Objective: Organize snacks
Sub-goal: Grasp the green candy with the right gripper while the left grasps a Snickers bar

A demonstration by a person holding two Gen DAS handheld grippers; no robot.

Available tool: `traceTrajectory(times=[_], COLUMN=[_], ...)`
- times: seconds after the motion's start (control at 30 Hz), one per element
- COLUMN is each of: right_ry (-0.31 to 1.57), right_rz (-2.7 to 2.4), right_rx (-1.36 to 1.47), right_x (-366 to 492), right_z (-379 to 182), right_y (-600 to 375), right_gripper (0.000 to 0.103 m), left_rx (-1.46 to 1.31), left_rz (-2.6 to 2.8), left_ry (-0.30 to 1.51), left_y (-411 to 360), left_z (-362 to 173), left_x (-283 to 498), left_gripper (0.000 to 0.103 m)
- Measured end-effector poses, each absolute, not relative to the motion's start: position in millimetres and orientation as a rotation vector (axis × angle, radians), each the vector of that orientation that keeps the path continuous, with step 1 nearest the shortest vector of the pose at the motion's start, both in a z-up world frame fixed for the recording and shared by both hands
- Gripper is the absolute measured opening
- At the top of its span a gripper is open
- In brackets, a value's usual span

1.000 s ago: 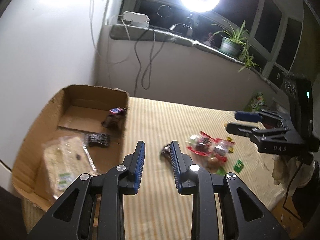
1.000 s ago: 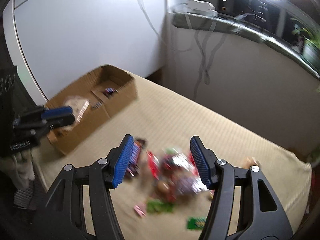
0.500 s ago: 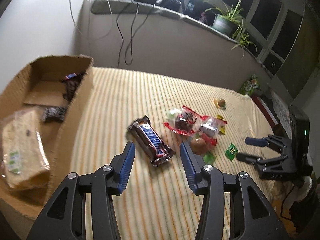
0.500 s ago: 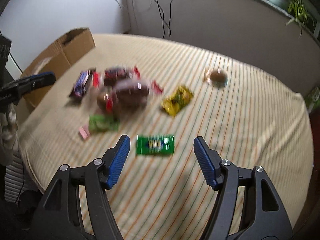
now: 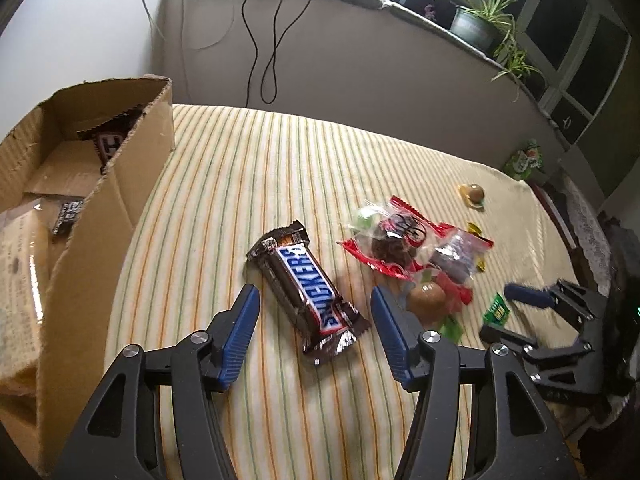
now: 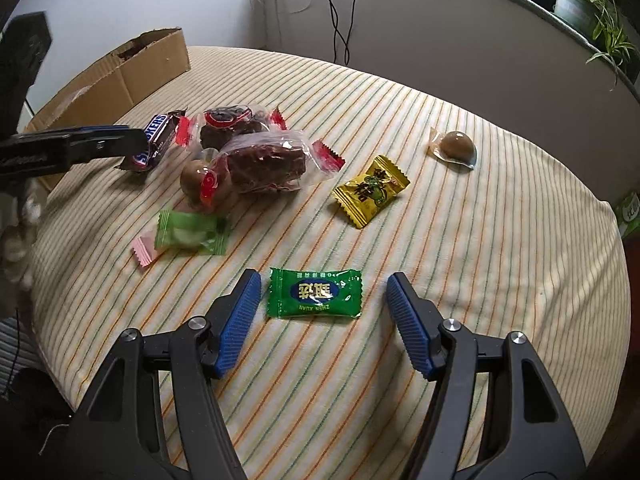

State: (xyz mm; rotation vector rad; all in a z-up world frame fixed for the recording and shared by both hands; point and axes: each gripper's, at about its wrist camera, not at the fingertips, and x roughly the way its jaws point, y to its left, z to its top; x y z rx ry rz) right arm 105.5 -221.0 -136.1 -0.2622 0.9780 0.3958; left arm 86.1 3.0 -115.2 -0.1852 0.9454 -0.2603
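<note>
Snickers bar (image 5: 310, 290): brown wrapper, blue lettering, flat on the striped cloth (image 5: 248, 184), between your spread left gripper (image 5: 314, 322) fingers. Your right gripper (image 6: 322, 304), also spread, flanks a green candy packet (image 6: 315, 293).

Snickers bar (image 5: 308, 288) lies flat on striped cloth beside cardboard box (image 5: 100, 216).

My striped tablecloth (image 5: 248, 168) lay before a grey ledge (image 5: 360, 0) bearing a potted plant (image 5: 476, 28); cables (image 5: 264, 60) hung down the wall.

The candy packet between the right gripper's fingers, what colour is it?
Green, with a blue oval label. The candy packet shows best in the right wrist view.
</note>
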Motion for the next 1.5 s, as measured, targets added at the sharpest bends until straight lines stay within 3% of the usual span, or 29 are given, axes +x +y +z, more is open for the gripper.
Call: traceTrajectory(times=[0.07, 0.27, 0.43, 0.5, 1.03, 1.5], right_ry=[0.985, 0.995, 0.994, 0.993, 0.988, 0.903], right_rz=[0.416, 0.435, 0.43, 0.429, 0.423, 0.474], right_rx=[-0.262, -0.267, -0.264, -0.268, -0.227, -0.237], right_x=[105.8, 107.5, 107.4, 106.5, 105.7, 99.8], right_z=[-135.9, -135.7, -136.1, -135.3, -128.1, -85.8], right_y=[-217.6, -217.1, -216.6, -217.3, -223.1, -199.0], right_gripper=[0.047, 0.037, 0.037, 0.036, 0.035, 0.035], left_rx=[-0.165, -0.122, -0.1, -0.109, -0.147, -0.162], left_rz=[-0.243, -0.226, -0.201, -0.198, -0.225, -0.204], left_ry=[0.959, 0.961, 0.951, 0.95, 0.899, 0.798], left_y=[-1.8, -8.9, -4.6, 0.7, 13.1, 38.3], left_z=[-119.7, -123.9, -125.8, -126.2, -109.4, -73.1], left_x=[91.9, 96.7, 97.1, 98.5, 83.2, 59.0], left_gripper=[0.059, 0.059, 0.033, 0.027, 0.027, 0.027])
